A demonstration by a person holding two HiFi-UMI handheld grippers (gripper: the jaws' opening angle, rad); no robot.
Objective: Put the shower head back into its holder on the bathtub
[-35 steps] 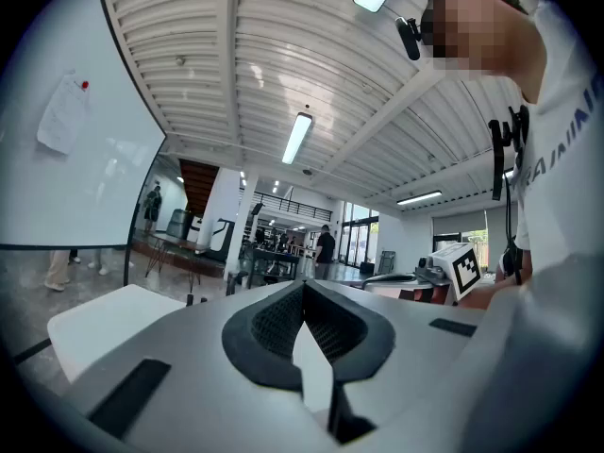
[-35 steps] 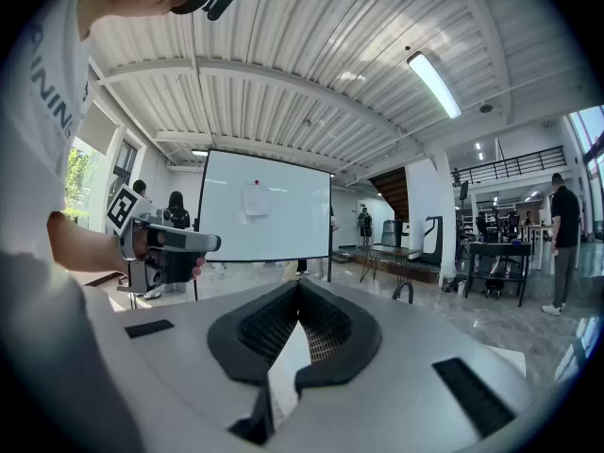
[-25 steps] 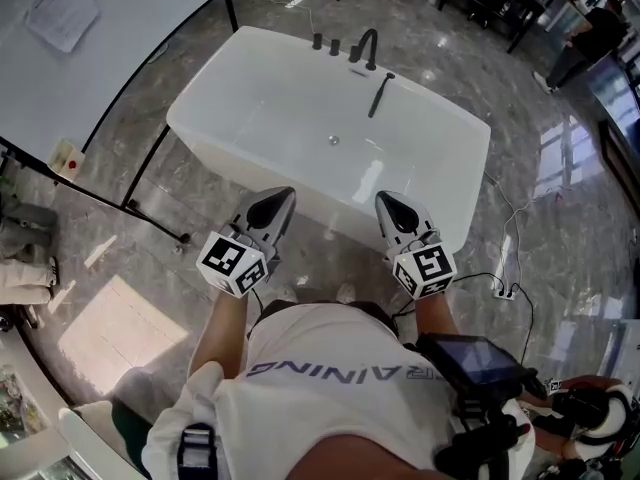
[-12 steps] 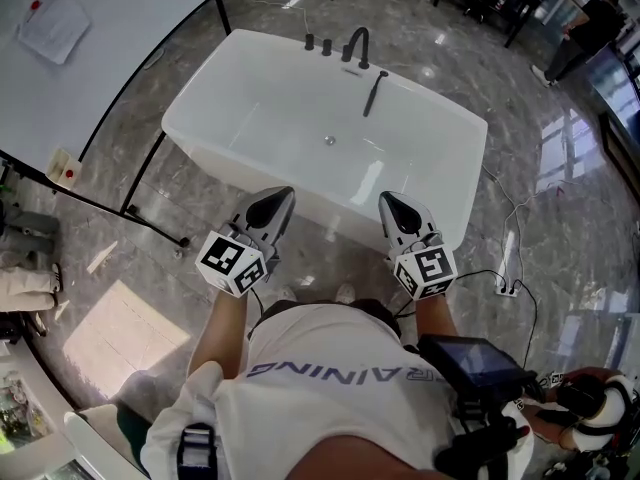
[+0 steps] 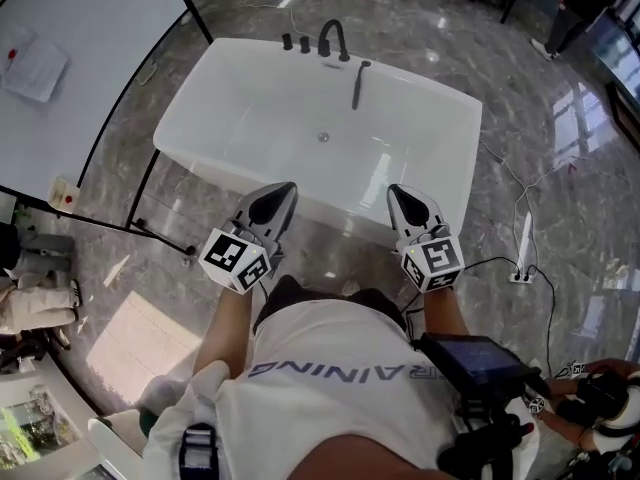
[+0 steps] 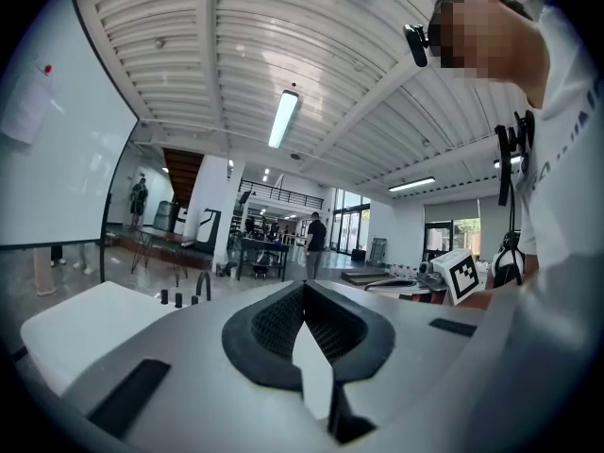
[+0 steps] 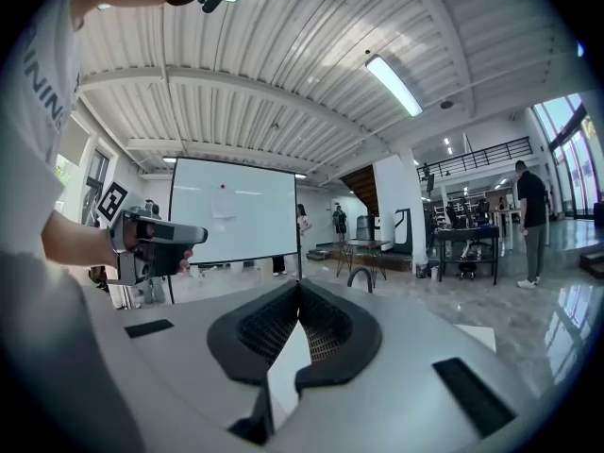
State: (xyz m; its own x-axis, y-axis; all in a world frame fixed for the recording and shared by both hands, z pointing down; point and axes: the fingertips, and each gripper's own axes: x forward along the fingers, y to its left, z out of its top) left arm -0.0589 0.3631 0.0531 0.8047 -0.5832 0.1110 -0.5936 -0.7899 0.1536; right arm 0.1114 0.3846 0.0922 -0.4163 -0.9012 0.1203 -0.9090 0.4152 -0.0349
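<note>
Although nearer to the bathtub (image 5: 468,158) than a second ago, still not within reach of the shower head (image 5: 357,84). Carried forward together, left gripper (image 5: 278,196) and right gripper (image 5: 402,200), side by side and almost level, now close before the near edge of the bathtub. Fingers (image 6: 264,328) of the left clenched tip to tip, with nothing between; fingers (image 7: 260,333) of the right clenched the same way, also empty. Shower head lying dark against the inner wall at the far edge, upper end at the rim just right of the faucet (image 5: 332,38), lower end pointing down toward the drain (image 5: 323,137); holder itself too small to make out. Meaning for the task, as a judgement: only the approach under way, no grasp yet, and probably a walk around or a long reach across the bathtub needed, then an opening of one gripper. Compared with the earlier frame: faucet and far edge higher in the head view, more of the whiteboard (image 5: 90,58) visible at the left, shower head in the same place on the bathtub, grippers as tightly closed as before.
</note>
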